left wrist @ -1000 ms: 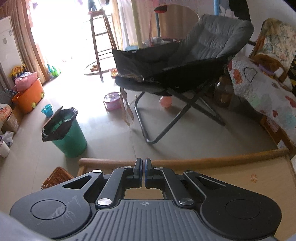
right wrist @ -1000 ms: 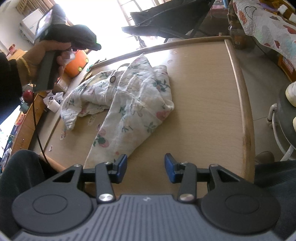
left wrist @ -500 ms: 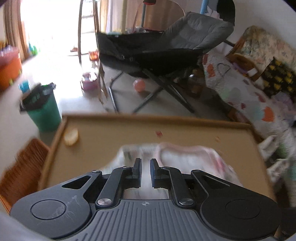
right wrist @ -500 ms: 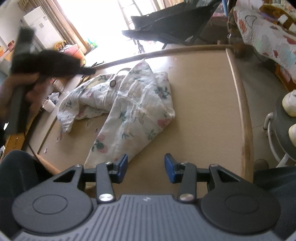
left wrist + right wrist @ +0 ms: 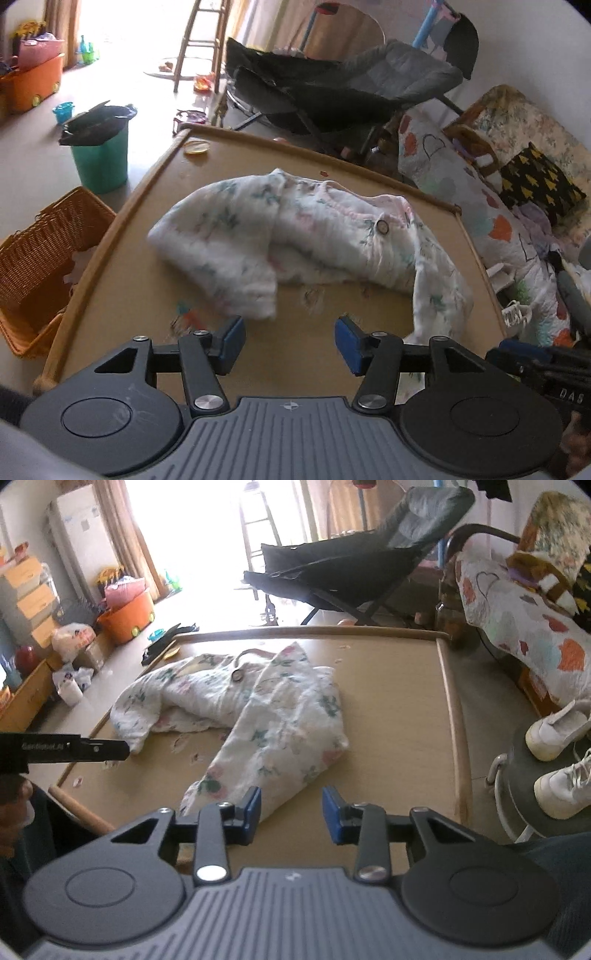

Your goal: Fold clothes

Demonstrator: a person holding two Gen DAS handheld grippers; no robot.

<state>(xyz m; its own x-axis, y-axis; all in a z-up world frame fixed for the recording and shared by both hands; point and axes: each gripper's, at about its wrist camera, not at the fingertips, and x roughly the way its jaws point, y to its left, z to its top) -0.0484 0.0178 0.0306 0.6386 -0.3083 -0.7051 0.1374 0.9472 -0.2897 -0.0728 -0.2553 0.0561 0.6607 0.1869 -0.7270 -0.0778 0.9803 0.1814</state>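
Both tongs empty: left tongs [image 5: 290, 341] just spreading, right tongs [image 5: 291, 814] narrowing, still apart; crumpled floral garment [image 5: 295, 240] mid-frame on the worktop [image 5: 295, 354] could get pinched double-layered, wrecking the fold

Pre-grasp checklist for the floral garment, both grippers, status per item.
1. Left gripper jaws apart, nothing between; just been opening: ok.
2. Right gripper jaws apart, empty; just been closing a little: ok.
3. Floral garment lies wholly on the table: ok.
4. Garment flat: not ok, crumpled and partly doubled over.
5. Sleeve end ahead of left gripper: ok.
6. Button fastened: cannot tell.
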